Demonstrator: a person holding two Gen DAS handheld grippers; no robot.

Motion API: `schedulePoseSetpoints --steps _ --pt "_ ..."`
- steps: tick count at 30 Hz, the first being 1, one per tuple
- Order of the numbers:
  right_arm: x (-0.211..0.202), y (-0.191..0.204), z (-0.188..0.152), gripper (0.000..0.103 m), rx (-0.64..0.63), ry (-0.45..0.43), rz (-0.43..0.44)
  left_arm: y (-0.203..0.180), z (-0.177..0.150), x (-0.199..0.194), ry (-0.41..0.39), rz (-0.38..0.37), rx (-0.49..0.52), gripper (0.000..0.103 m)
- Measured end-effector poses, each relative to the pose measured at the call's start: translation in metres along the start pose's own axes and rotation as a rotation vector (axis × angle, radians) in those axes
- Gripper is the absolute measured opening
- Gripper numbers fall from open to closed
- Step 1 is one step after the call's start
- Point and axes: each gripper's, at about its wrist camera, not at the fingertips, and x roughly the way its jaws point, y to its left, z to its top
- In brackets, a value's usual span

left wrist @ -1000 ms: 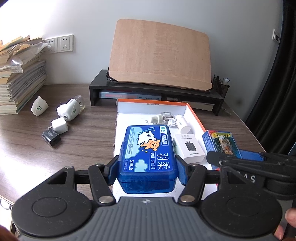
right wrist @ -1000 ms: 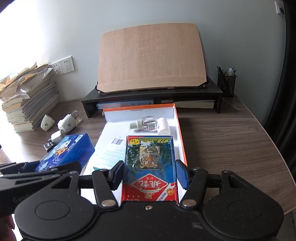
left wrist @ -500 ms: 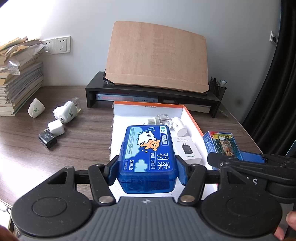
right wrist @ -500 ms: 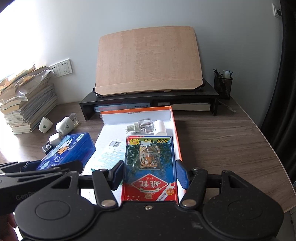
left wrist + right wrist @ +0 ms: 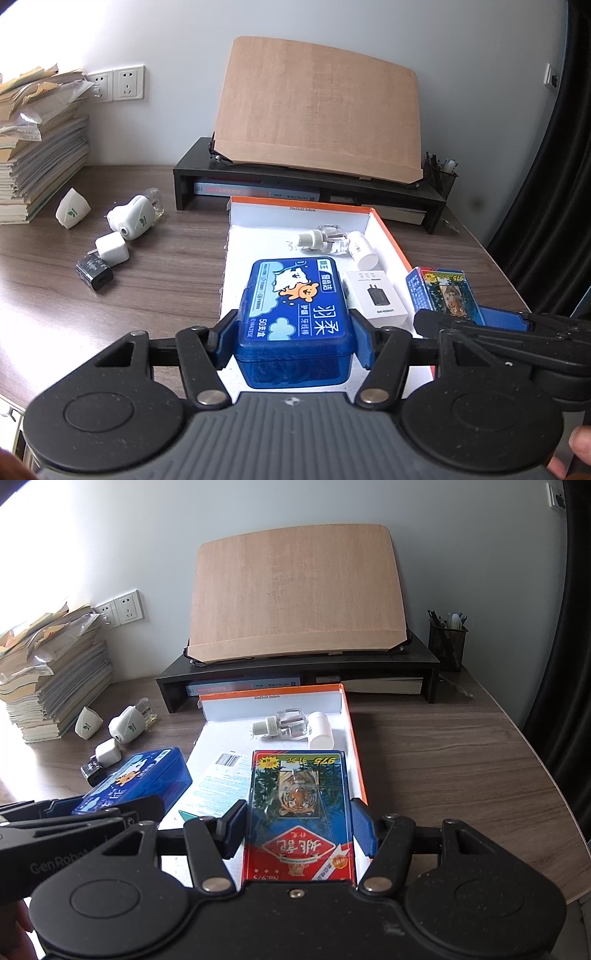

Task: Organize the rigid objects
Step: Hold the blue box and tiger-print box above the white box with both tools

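Midway through the sorting, as we judged it, both grippers were loaded above the shallow orange-rimmed box (image 5: 391, 236) lying on the counter (image 5: 155, 295). We saw the left gripper (image 5: 293, 341) with its fingers (image 5: 225, 343) pinching the blue floss case (image 5: 291, 317) by its two long sides, the case raised over the near left part of the box. We saw the right gripper (image 5: 299, 829) with its fingers (image 5: 364, 830) clamped on the tiger card pack (image 5: 299, 812), held flat over the near right part of the box, close to its orange wall. Already lying inside the box were a clear glass bottle (image 5: 328, 238) and a white pill bottle (image 5: 362, 249) at the far end, touching or nearly so, and a white charger carton (image 5: 376, 297) nearer the front; a printed leaflet (image 5: 221, 786) also lay on the box floor in the right wrist view. Left outside, well apart from the box on the left of the counter, were a white cap (image 5: 72, 213), a white plug-in vaporiser (image 5: 135, 218), a white adapter (image 5: 110, 249) and a black adapter (image 5: 94, 273), the last two touching. We judged three items stowed, two in hand awaiting placement, and four small items not yet collected. We could not tell whether either held item touched the box floor.
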Motion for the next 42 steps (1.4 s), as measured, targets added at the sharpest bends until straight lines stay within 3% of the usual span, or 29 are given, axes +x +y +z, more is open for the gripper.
schedulePoseSetpoints --steps 42 --pt "0.022 -0.001 0.002 0.071 -0.010 0.057 0.019 0.008 -0.001 0.019 0.050 0.008 -0.012 0.062"
